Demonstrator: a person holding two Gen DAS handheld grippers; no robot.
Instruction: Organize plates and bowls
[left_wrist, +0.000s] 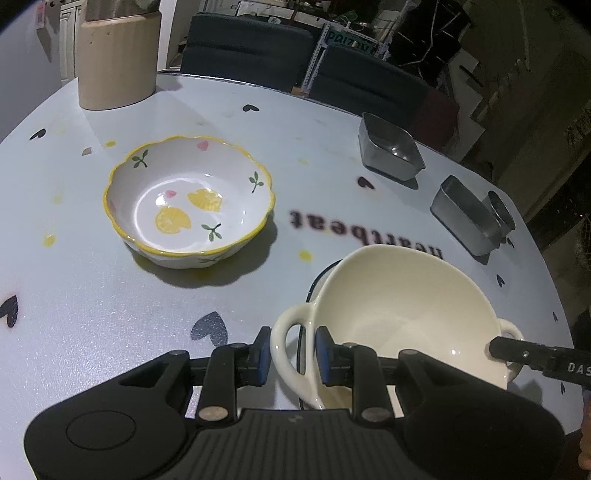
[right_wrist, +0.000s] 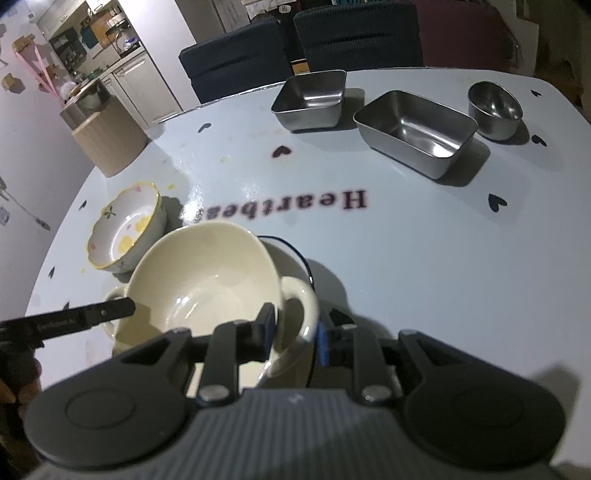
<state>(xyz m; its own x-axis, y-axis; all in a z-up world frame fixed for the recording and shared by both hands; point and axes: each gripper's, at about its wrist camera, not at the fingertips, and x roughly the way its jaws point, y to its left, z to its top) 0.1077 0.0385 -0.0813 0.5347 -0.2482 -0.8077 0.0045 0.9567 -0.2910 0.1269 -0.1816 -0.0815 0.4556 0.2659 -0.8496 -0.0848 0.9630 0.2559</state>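
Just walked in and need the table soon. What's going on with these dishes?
A person is holding a cream two-handled ceramic bowl with both tools: the left hand-held gripper is shut on one loop handle, and the right hand-held gripper on the other. The bowl is tilted over a dark-rimmed white plate. A yellow-rimmed lemon-print bowl sits alone nearby.

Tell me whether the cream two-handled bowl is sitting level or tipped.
Tipped. The cream bowl has its rim slanted, far edge raised above the plate beneath, a handle between the pads of each hand-held gripper: left, right.
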